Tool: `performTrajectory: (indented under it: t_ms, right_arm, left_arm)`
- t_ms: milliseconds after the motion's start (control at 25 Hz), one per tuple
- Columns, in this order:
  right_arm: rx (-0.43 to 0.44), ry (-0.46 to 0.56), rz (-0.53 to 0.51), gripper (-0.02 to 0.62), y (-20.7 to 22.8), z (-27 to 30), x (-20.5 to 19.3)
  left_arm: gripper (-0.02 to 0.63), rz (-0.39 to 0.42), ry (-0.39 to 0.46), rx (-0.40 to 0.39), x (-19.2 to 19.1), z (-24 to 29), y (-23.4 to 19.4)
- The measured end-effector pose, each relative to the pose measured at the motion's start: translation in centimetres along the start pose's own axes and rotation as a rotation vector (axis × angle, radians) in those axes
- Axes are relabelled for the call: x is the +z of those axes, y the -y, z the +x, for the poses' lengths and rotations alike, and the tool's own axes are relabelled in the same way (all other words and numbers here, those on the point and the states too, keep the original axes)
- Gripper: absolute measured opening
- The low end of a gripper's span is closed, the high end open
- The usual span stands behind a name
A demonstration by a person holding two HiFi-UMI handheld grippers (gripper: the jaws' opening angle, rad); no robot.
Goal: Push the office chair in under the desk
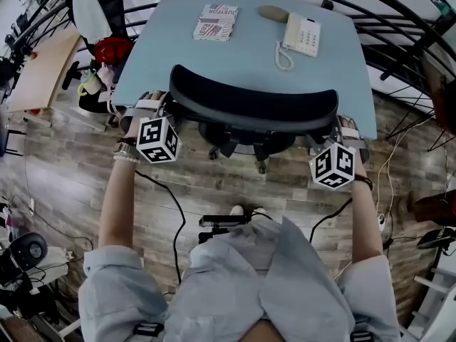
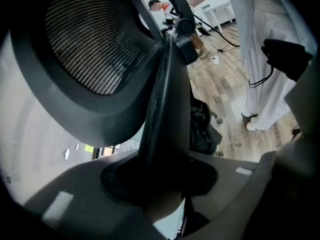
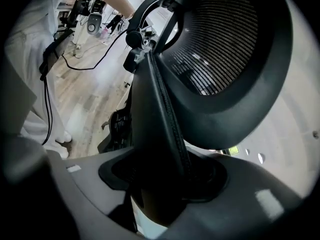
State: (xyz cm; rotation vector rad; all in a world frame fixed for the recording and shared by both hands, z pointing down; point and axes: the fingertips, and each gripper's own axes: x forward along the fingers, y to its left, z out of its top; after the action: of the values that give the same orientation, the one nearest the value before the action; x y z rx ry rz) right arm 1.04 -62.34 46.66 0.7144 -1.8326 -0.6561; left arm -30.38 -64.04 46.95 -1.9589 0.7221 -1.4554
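Observation:
The black office chair (image 1: 253,105) stands at the near edge of the light blue desk (image 1: 249,59), its seat under the top and its curved backrest and castors showing. My left gripper (image 1: 168,105) is at the backrest's left end and my right gripper (image 1: 340,125) at its right end. In the left gripper view the backrest's edge (image 2: 165,99) runs down between the jaws of the left gripper (image 2: 165,184), with a sliver of light beside it. The right gripper view shows the same: the backrest's edge (image 3: 160,114) lies between the jaws of the right gripper (image 3: 165,184), with a gap on one side.
On the desk lie a white telephone (image 1: 303,35), a book (image 1: 216,22) and a brown object (image 1: 273,12). Another chair (image 1: 100,6), a red item (image 1: 112,48) and a wooden table (image 1: 46,70) stand at the left. Black railings curve behind the desk; cables cross the wooden floor (image 1: 214,191).

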Motion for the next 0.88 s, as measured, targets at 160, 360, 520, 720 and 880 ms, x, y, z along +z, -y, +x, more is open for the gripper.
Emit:
performTrajectory:
  t_ms: [160,360,520,720,880]
  right_arm:
    - [-0.016,0.018,0.047,0.279,0.2,-0.8,0.1]
    - [-0.026,0.045,0.091,0.282,0.9,-1.9,0.9]
    - [-0.027,0.064,0.111,0.282,0.8,-3.6,0.9]
    - [-0.045,0.170,0.221,0.281,0.6,-6.5,2.7]
    - [-0.065,0.289,0.382,0.278,0.5,-8.5,4.7]
  left_arm:
    - [0.170,-0.069,-0.004,0.038,-1.3,-1.2,-0.5]
    - [0.184,-0.118,-0.021,0.092,-2.5,-2.6,-1.0]
    - [0.199,-0.165,-0.027,0.125,-3.0,-3.6,-1.2]
    - [0.201,-0.336,-0.027,0.180,-4.6,-5.8,-0.6]
    - [0.199,-0.606,0.050,0.220,-3.6,-8.1,1.0]
